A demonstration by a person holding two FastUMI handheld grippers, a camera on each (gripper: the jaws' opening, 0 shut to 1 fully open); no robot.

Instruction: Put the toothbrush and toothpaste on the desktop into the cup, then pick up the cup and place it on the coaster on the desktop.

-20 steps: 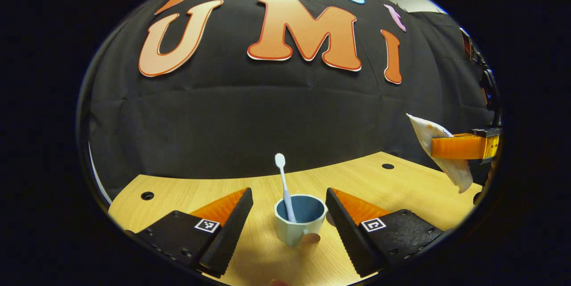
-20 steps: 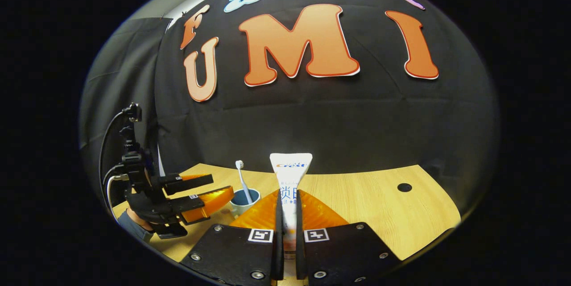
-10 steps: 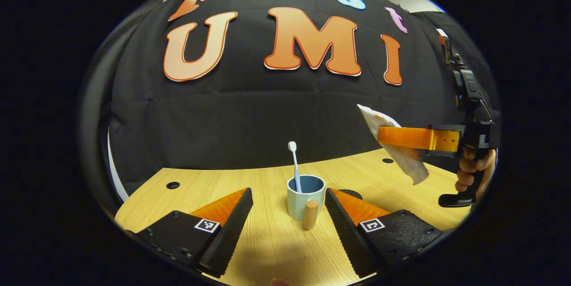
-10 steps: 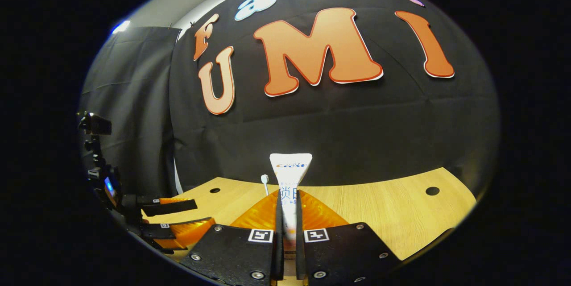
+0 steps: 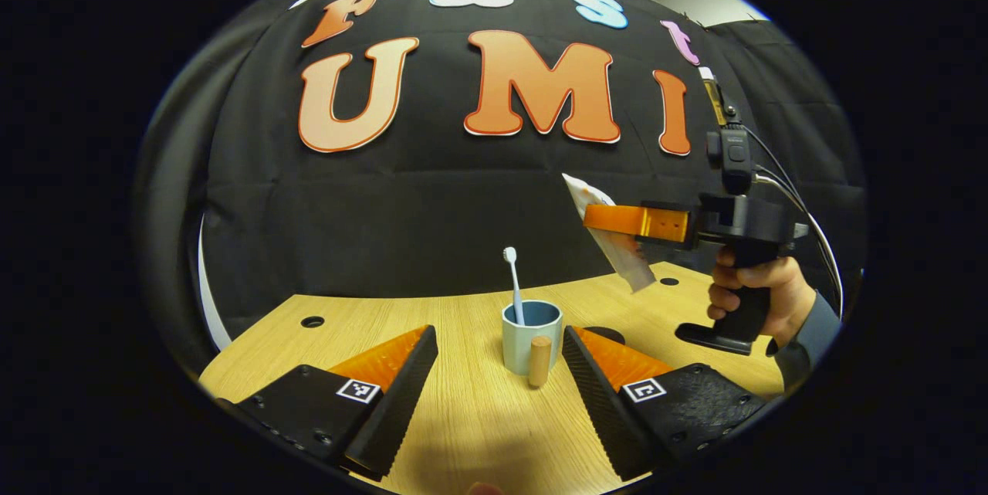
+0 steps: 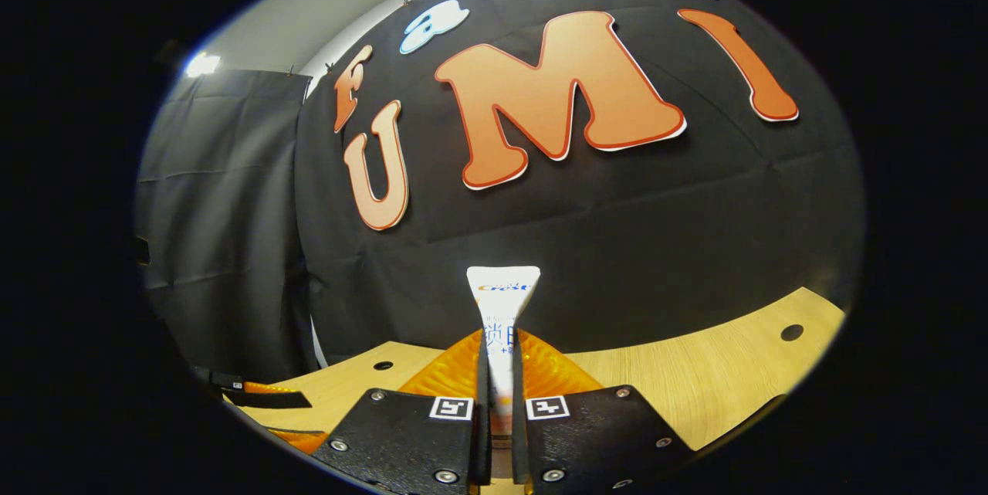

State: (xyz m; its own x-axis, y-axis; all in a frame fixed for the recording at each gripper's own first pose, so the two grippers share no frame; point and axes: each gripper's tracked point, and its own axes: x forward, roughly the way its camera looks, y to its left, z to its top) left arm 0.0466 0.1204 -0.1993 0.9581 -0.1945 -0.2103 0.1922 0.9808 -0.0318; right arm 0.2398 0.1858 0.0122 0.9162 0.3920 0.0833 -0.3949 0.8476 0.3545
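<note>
A pale blue cup (image 5: 531, 337) with a wooden handle (image 5: 539, 360) stands on the wooden desktop (image 5: 463, 418). A white toothbrush (image 5: 512, 283) stands in it, head up. My left gripper (image 5: 499, 331) is open just short of the cup, one finger to each side and apart from it. A dark coaster (image 5: 608, 334) peeks out to the right of the cup, partly behind my finger. My right gripper (image 5: 600, 215) hangs above and right of the cup, held by a hand (image 5: 760, 290), shut on the white toothpaste tube (image 5: 629, 267). In the right gripper view the tube (image 6: 502, 302) stands upright between the closed fingers (image 6: 498, 340).
Round holes dot the desktop at the left (image 5: 312, 322) and far right (image 6: 790, 332). One finger of my left gripper (image 6: 266, 400) shows at the lower left of the right gripper view. The black cloth wall closes the back.
The left gripper has drawn back from the cup. The right gripper has carried the toothpaste leftward toward the space above the cup, and the cup has slipped out of the right gripper view.
</note>
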